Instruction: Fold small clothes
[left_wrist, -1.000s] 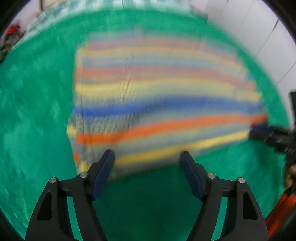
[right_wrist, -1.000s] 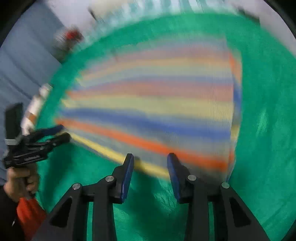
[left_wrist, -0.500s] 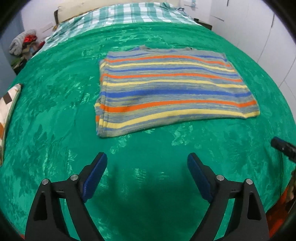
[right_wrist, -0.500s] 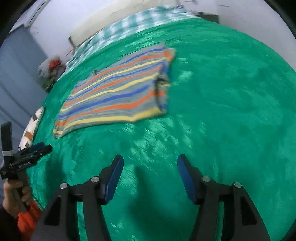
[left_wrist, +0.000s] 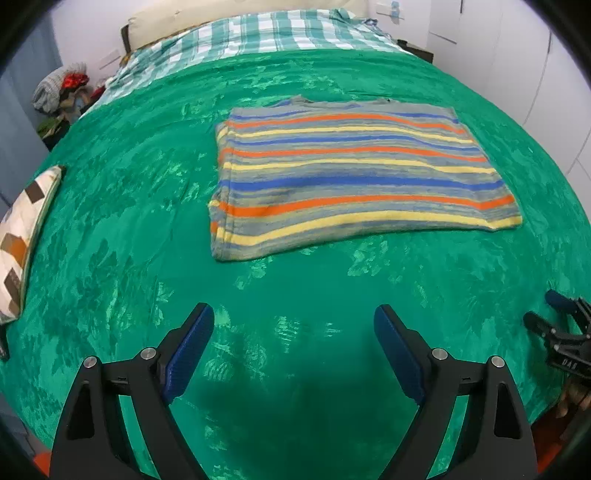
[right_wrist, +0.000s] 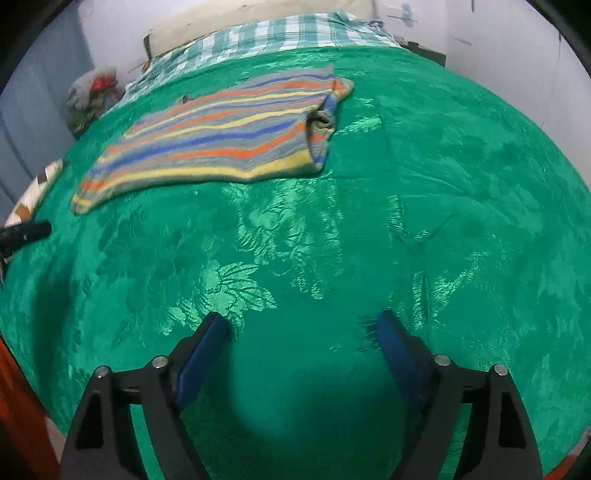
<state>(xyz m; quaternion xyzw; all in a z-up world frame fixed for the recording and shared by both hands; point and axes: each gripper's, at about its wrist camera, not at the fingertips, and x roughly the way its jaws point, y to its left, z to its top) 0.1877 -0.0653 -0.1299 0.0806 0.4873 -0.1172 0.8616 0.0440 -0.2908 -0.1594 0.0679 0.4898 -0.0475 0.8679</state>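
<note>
A striped knit garment (left_wrist: 351, 181), in grey, orange, yellow and blue, lies folded flat on the green bedspread (left_wrist: 129, 221). In the right wrist view the garment (right_wrist: 221, 140) lies at the upper left, its right edge doubled over. My left gripper (left_wrist: 293, 317) is open and empty, held back from the garment's near edge. My right gripper (right_wrist: 303, 325) is open and empty, well back from the garment. The right gripper also shows at the right edge of the left wrist view (left_wrist: 554, 321).
A patterned cushion (left_wrist: 22, 236) lies at the bed's left edge. A checked sheet (left_wrist: 266, 33) covers the head of the bed. A pile of clothes (left_wrist: 59, 92) sits beyond the far left corner. White walls stand to the right.
Both grippers have let go of the garment, opened wide and pulled back toward the near edge of the bed. The garment now lies folded on the bedspread.
</note>
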